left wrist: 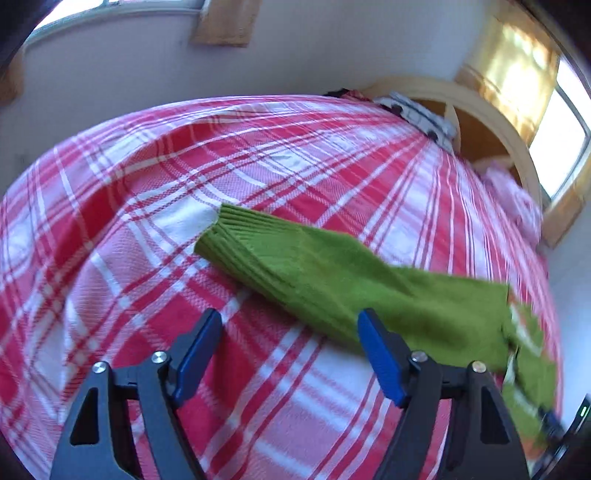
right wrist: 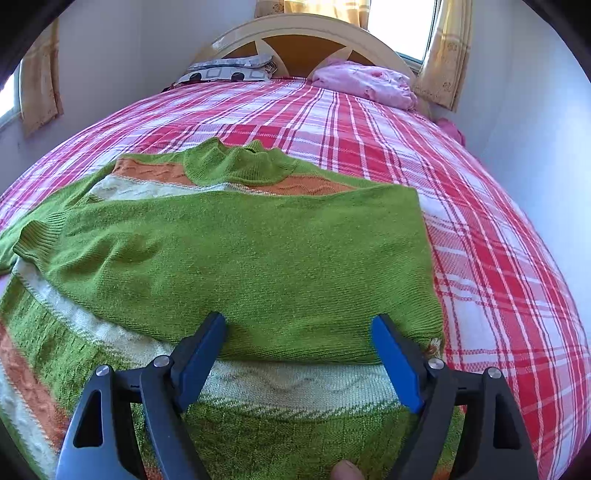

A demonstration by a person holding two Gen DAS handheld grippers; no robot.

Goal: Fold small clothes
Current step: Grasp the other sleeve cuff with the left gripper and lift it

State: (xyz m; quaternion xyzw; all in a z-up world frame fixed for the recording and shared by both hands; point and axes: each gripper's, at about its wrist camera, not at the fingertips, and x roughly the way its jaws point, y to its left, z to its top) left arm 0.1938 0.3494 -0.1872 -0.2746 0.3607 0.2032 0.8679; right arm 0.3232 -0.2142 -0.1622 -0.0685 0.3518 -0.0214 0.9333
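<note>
- Here, from the left wrist view, the red and white plaid bedspread (left wrist: 155, 206) runs wide and bare ahead and to the left, up to the pale wall (left wrist: 122, 74).
- A green sleeve (left wrist: 295, 266) of the sweater lies flat across the spread, its ribbed cuff pointing left and its length running off to the right edge of the view.
- The left gripper (left wrist: 288, 328) hangs above the bedspread with its blue-padded fingers (left wrist: 380, 354) spread wide, clamping nothing; the right finger overlaps the near edge of the sleeve, though I cannot tell if it touches.
- At the far right a wooden headboard (left wrist: 491, 114) curves, with a patterned pillow (left wrist: 421, 114) just beside it.
- From the right wrist view, the green sweater (right wrist: 240, 266) covers the near half of the bed, one sleeve folded across the body, its cuff toward the left.
- Orange and cream bands show below the collar (right wrist: 240, 162) and again along the near hem.
- The sweater's right edge lies straight, with open plaid bedspread (right wrist: 498, 229) beyond it to the wall.
- The right gripper (right wrist: 299, 328) hovers low over the folded sleeve's near edge, its jaws apart and empty.
- A crumpled pink cloth (right wrist: 365, 83) sits by the headboard (right wrist: 306, 35), beside the pillow (right wrist: 229, 70).
</note>
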